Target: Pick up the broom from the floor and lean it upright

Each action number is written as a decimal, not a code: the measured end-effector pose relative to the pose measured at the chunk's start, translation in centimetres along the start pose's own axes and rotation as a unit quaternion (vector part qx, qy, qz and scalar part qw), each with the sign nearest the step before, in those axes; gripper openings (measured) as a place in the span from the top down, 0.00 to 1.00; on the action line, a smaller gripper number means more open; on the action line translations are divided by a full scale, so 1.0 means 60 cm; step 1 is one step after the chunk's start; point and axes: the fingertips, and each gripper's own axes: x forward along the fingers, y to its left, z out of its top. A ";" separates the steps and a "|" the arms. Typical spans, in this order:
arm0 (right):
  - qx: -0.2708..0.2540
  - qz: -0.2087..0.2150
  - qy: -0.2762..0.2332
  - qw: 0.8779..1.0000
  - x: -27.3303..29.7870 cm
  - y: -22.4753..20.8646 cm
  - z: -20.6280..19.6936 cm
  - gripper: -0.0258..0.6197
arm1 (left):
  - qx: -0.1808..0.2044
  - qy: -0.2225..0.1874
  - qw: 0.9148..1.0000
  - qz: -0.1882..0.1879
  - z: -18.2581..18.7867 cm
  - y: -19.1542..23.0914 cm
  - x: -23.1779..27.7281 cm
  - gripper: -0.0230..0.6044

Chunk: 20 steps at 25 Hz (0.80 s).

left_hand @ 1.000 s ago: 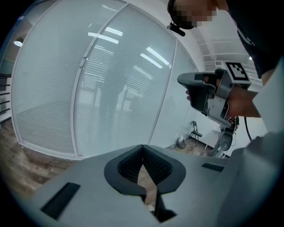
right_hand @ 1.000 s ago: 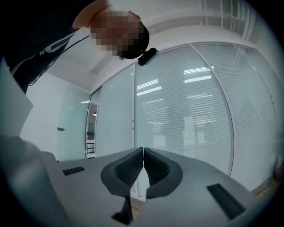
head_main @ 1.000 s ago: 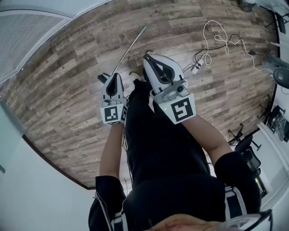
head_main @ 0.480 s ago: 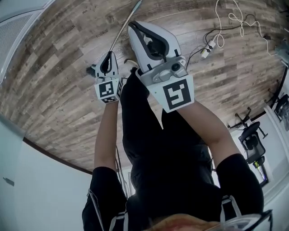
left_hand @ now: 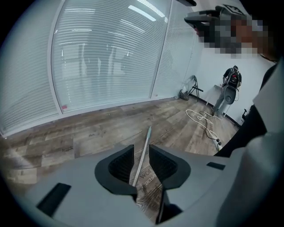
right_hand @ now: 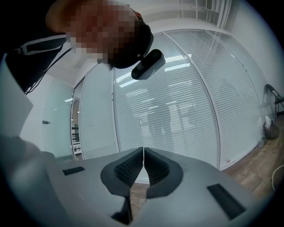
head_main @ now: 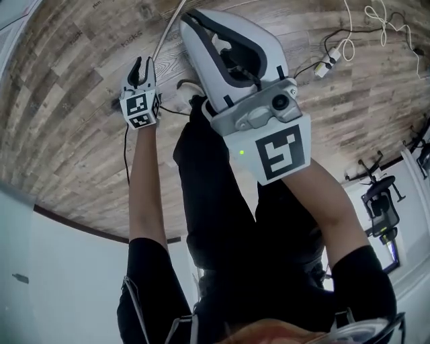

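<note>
The broom's thin metal handle (head_main: 166, 33) lies on the wood floor and runs away from me. Its head is hidden. My left gripper (head_main: 142, 65) is down at the floor over the handle. In the left gripper view the handle (left_hand: 144, 146) passes between the jaws of the left gripper (left_hand: 141, 151), which have just been opening. The pads stand apart from the handle on both sides. My right gripper (head_main: 193, 19) is higher and closer to my head, shut with nothing in it. In its own view the right gripper (right_hand: 143, 154) points level at a glass wall.
A white cable and power strip (head_main: 330, 55) lie on the floor to the right, the cable (left_hand: 202, 119) also showing in the left gripper view. A wheeled stand (head_main: 378, 201) is at the right edge. A glass wall with blinds (left_hand: 102, 57) bounds the far side, and a person (left_hand: 230, 82) stands far back.
My left gripper has dropped to the floor over the broom handle, and its jaws have gone from shut to open. The right gripper has also come down and stays shut.
</note>
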 end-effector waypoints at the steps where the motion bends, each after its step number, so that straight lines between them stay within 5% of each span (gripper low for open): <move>1: 0.000 -0.004 0.005 1.000 -0.004 -0.011 -0.015 0.93 | 0.003 0.005 1.000 -0.001 -0.014 0.000 0.017 0.80; 9: 0.012 -0.033 0.030 0.999 -0.049 -0.065 -0.079 0.93 | 0.031 0.052 0.998 -0.002 -0.078 -0.022 0.085 0.76; 15: 0.014 -0.034 0.020 0.999 -0.065 -0.072 -0.057 0.93 | 0.020 0.073 0.997 0.027 -0.088 -0.013 0.070 0.76; 20: 0.017 -0.035 0.011 0.999 -0.064 -0.080 -0.042 0.93 | 0.047 0.082 0.995 0.029 -0.099 -0.001 0.073 0.76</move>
